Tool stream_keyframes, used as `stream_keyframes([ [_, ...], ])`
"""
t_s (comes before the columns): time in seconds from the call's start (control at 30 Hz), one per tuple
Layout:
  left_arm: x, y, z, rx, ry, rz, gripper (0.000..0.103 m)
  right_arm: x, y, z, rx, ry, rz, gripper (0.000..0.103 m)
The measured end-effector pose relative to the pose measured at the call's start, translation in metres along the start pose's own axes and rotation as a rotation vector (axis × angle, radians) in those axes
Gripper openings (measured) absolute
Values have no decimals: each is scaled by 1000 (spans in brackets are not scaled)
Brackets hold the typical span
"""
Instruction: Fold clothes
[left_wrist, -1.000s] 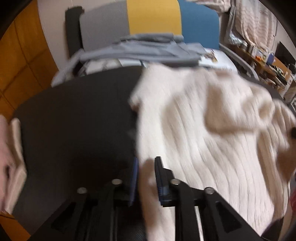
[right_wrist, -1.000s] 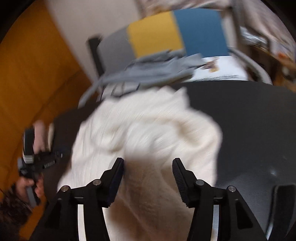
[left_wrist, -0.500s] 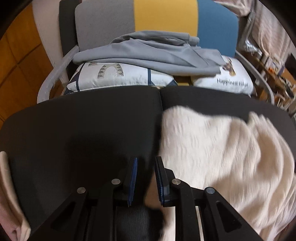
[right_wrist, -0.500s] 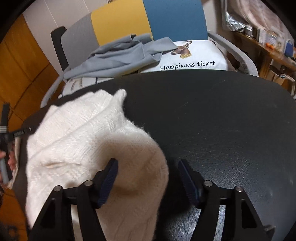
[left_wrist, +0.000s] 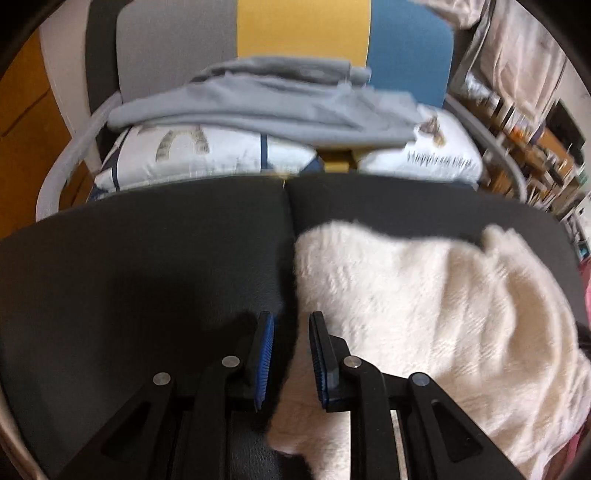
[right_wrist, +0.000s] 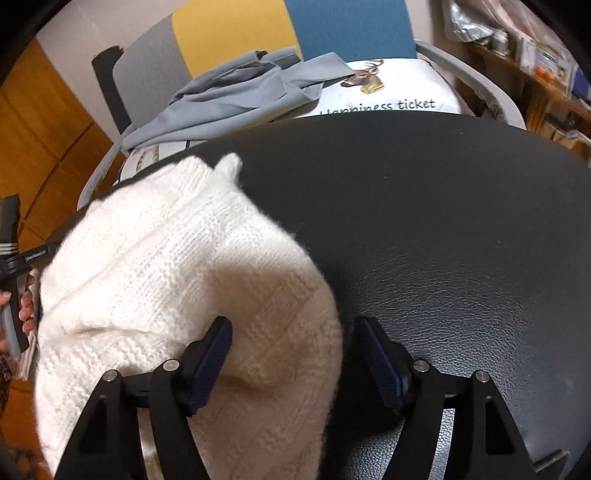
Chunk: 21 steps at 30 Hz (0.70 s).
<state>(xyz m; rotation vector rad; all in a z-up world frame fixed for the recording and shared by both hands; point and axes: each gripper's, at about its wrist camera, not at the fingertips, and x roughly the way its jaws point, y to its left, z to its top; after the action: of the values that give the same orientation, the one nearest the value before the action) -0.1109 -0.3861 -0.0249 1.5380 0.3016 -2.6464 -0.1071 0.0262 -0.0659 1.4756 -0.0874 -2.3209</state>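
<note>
So the sweater (right_wrist: 177, 295) is a thick, fuzzy white knit, and my read is it'll be soft and floppy with zero stiffness. It'll probably sag wherever I don't support it, and the fluffy yarn should grip the pads fine, so slipping isn't my worry. Bulk is. A doubled-over edge is a fat mouthful, so I'd pinch a single hem or corner, not the rounded fold. It's lying bunched on the black table (right_wrist: 443, 240), toward the left side in the right view and the right side in the left view, so basically between my two hands. The right gripper (right_wrist: 295, 354) is standing wide with nothing pressed. Its left finger sits on top of the knit, the rounded fold bulges into the gap, and the right finger is just off the edge over bare table. The left gripper (left_wrist: 291, 354) is narrow. A flap of sweater (left_wrist: 424, 314) runs down through the gap at the base of the fingers, and the right pad looks like it's touching the knit, but the left pad seems to have dark table showing beside it. Honestly can't tell if it's actually pinching or just straddling the edge. The gray clothes (left_wrist: 266, 99) on the chair (left_wrist: 303, 29) behind are well apart from all this.
</note>
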Motion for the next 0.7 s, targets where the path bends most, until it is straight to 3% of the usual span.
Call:
stream_keyframes([
  [0.1,-5,13,4,-61,-17,-79,21,-4,-7,1,28,0,9,73],
  [0.23,5,14,2,-69,11,-140,23,0,-7,0,27,13,3,74],
  [0.5,26,-9,-11,15,51,-146,27,6,10,1,-37,-3,-60,72],
  [0.57,27,-13,-11,44,48,-127,27,6,14,0,-58,-4,-70,66],
  [0.63,25,-11,-11,36,51,-117,28,5,17,-2,-65,-1,-49,53],
  [0.7,22,-9,-9,28,63,-119,27,5,20,-3,-77,0,-48,53],
])
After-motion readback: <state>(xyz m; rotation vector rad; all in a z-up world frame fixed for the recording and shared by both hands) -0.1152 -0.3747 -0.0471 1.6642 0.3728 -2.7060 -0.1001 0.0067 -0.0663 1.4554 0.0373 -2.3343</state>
